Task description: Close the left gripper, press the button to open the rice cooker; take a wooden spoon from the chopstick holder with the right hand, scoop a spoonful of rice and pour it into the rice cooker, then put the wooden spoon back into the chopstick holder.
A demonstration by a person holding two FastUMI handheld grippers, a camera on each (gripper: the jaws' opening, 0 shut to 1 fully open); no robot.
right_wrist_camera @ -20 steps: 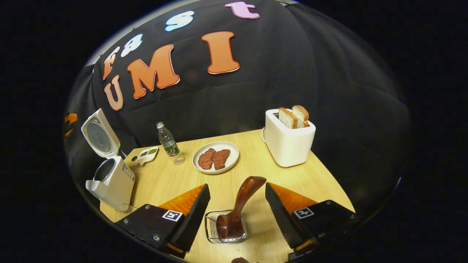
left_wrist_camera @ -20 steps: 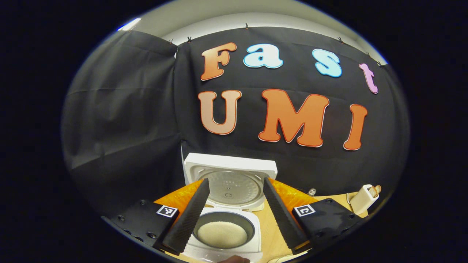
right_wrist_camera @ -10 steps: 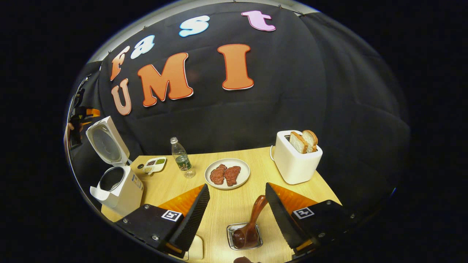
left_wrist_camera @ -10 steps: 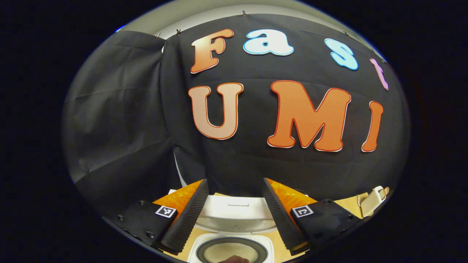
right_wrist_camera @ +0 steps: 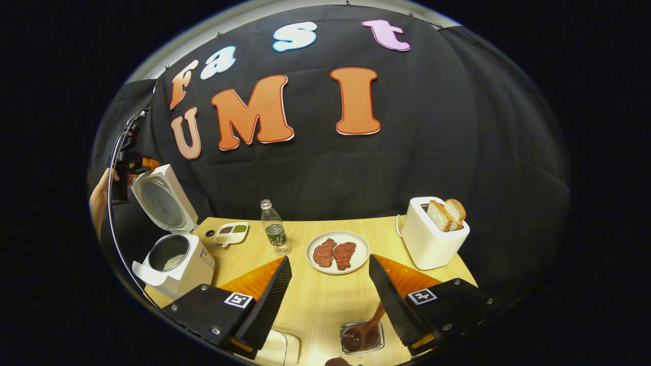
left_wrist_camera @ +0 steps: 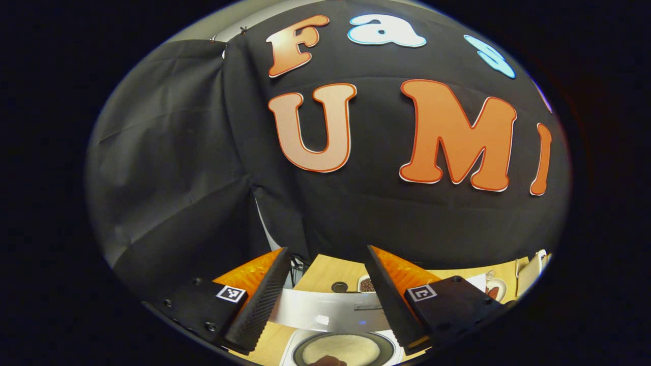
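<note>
The white rice cooker (right_wrist_camera: 178,262) stands at the table's left end with its lid (right_wrist_camera: 163,201) raised and white rice in its pot (left_wrist_camera: 341,349). My left gripper (left_wrist_camera: 326,249) hovers open above the cooker, the lid's edge (left_wrist_camera: 330,311) lying between its fingers; in the right gripper view it (right_wrist_camera: 127,162) sits beside the lid top, held by a hand (right_wrist_camera: 99,198). A dark wooden spoon (right_wrist_camera: 363,333) leans in the metal chopstick holder (right_wrist_camera: 362,348) near the front edge. My right gripper (right_wrist_camera: 329,257) is open above and behind the holder, with nothing between its fingers.
On the wooden table (right_wrist_camera: 315,300) are a plate of meat (right_wrist_camera: 337,252), a water bottle (right_wrist_camera: 274,234), a small divided dish (right_wrist_camera: 231,234) and a white toaster (right_wrist_camera: 432,239) holding two bread slices. A pale container (right_wrist_camera: 277,346) sits at the front, left of the holder.
My left gripper has risen and moved forward over the cooker's lid. My right gripper has drawn back and up from the holder, where the spoon stays.
</note>
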